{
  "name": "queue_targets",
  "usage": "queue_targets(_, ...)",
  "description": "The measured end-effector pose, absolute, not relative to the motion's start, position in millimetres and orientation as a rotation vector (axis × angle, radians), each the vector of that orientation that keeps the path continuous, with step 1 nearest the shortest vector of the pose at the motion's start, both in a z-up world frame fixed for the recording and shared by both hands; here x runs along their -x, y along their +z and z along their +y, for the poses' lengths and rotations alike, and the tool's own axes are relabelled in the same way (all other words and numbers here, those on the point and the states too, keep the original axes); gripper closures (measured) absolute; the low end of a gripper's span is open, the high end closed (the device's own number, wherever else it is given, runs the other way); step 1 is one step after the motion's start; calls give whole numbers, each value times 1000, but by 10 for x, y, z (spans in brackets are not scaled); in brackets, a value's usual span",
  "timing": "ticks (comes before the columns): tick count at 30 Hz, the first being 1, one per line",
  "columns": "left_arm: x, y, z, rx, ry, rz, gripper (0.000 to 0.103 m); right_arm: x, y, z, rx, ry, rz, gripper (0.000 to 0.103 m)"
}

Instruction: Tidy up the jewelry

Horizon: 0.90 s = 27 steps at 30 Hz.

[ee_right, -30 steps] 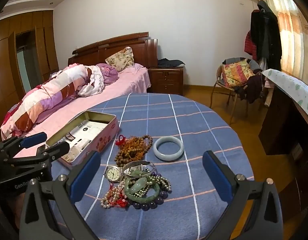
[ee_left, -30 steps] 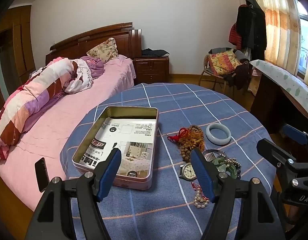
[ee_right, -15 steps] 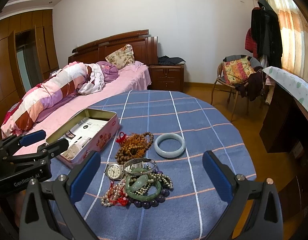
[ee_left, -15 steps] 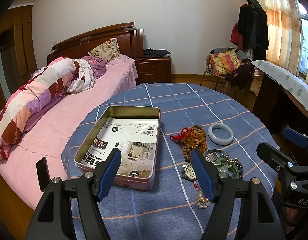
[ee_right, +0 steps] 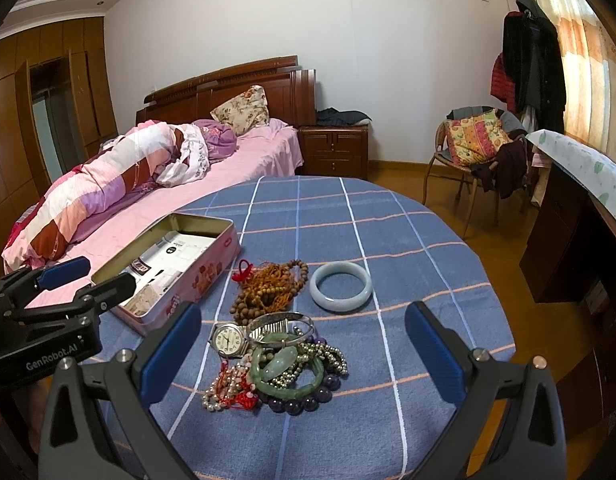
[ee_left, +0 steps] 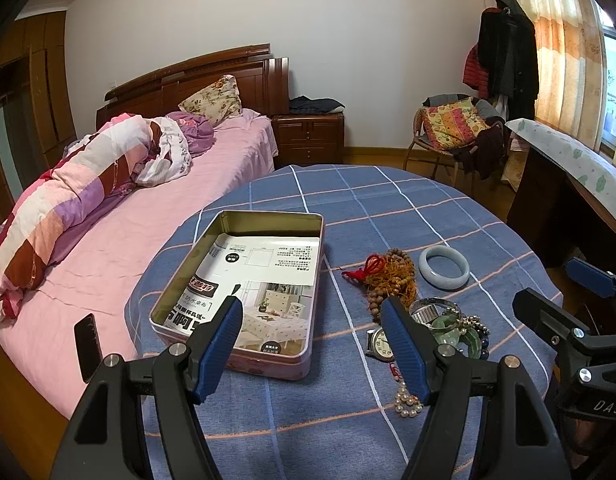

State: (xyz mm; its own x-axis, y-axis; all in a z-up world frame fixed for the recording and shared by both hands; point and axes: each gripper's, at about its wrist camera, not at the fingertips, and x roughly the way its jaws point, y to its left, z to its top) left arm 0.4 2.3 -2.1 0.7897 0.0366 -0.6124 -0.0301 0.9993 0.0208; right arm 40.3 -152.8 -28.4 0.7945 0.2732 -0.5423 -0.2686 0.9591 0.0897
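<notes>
An open pink tin box (ee_left: pixel 180 280) (ee_right: pixel 196 286), lined with printed paper, sits on the blue checked tablecloth (ee_left: pixel 388 208). To its right lie a brown bead string with a red knot (ee_right: pixel 268 288), a pale jade bangle (ee_right: pixel 341 286) (ee_left: pixel 444 267), a silver wristwatch (ee_right: pixel 228 338), a green bangle (ee_right: pixel 288 376), pearl strands (ee_right: pixel 228 390) and purple beads (ee_right: pixel 304 394). My left gripper (ee_left: pixel 312 344) is open above the tin's near right corner. My right gripper (ee_right: pixel 302 354) is open wide over the jewelry pile, holding nothing.
A bed with pink sheets (ee_left: pixel 128 232) borders the round table on the left; a black phone (ee_left: pixel 86 346) lies on it. A chair with clothes (ee_right: pixel 476 148) and a dark desk (ee_right: pixel 580 232) stand to the right.
Both views have shifted slightly, with the table contents sitting a little lower and closer. The jewelry and tin have not moved, and both grippers stay open.
</notes>
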Motion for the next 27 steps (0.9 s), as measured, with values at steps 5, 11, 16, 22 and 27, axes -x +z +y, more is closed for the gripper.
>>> queue_targets(5,-5,-19,35,-10,37,660,31,-396,-310,-1522,-8,293,586,0)
queue_targets(11,-9,-28,47,-10,38,663,31,-396,-322,-1521,-9,295,591,0)
queue_targets(16,-14,-47,55,-11,39,667,31,-388,-391,-1503,-14,296,602,0)
queue_targets(22,-25,-65,59,-11,42,671,31,-390,-394,-1500,-14,297,603,0)
queue_targets(27,-27,-63,56,-12,42,671,31,-399,-387,-1503,-15,297,605,0)
